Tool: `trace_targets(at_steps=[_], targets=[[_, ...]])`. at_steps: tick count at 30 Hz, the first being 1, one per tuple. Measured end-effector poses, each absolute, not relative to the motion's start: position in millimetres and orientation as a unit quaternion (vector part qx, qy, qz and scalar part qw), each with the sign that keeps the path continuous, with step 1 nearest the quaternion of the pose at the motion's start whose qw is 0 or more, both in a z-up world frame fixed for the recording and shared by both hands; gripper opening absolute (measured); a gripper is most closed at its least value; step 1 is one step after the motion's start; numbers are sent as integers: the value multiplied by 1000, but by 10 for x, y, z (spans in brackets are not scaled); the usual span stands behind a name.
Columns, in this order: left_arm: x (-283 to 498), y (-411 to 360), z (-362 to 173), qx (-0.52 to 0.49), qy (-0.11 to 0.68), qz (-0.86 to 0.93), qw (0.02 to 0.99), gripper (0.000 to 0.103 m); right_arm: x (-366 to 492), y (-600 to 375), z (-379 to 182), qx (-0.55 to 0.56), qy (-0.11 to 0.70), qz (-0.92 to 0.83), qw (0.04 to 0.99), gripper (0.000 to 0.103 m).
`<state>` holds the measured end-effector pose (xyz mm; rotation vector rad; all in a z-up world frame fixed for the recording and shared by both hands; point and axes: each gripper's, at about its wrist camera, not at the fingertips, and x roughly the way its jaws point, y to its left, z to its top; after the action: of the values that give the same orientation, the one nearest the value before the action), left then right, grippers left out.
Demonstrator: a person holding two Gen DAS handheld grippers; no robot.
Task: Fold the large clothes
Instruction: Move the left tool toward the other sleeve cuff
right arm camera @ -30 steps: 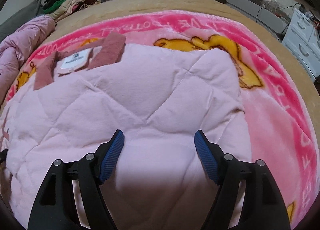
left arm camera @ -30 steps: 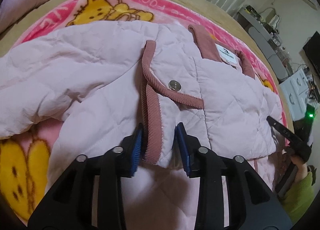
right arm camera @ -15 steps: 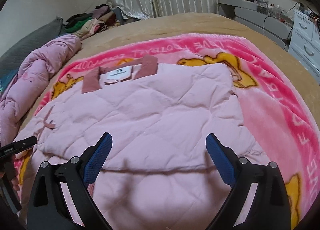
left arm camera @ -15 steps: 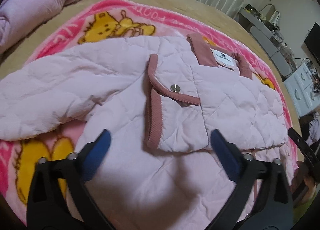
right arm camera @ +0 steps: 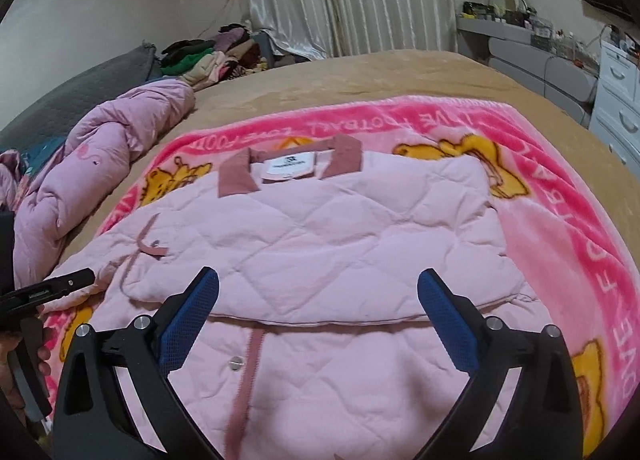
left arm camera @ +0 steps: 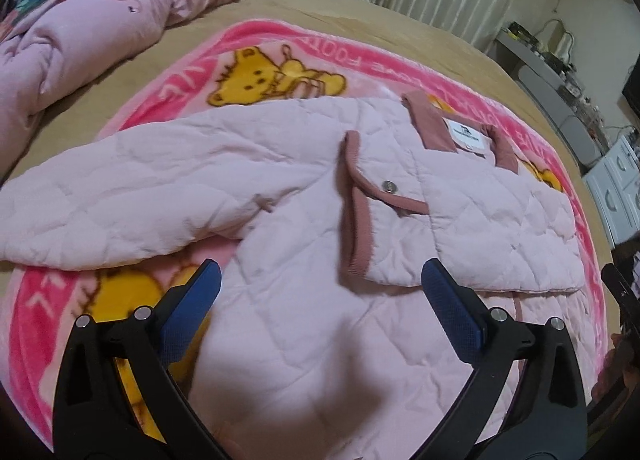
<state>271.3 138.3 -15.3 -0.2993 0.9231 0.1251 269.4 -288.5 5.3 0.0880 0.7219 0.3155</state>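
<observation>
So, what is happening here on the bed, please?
A person is folding a pink quilted jacket that lies on a pink cartoon blanket on the bed, with a handheld gripper in each hand. One side of the jacket is already folded over the body; the other sleeve lies spread out to the side. The left gripper and the right gripper are both open above the jacket and hold nothing.
</observation>
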Motion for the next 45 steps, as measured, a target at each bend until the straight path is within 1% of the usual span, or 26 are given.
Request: trace_targets(at_steps=[16, 32, 45], targets=[[2384, 1866, -128, -168, 415, 103, 888, 94, 2595, -2112, 194, 8, 345, 208, 915, 99], [2103, 2629, -339, -223, 395, 158, 877, 94, 2526, -1231, 175, -38, 349, 256, 901, 99], [1920, 3169, -534, -252, 385, 203, 865, 94, 2477, -484, 21, -71, 358, 294, 883, 99]])
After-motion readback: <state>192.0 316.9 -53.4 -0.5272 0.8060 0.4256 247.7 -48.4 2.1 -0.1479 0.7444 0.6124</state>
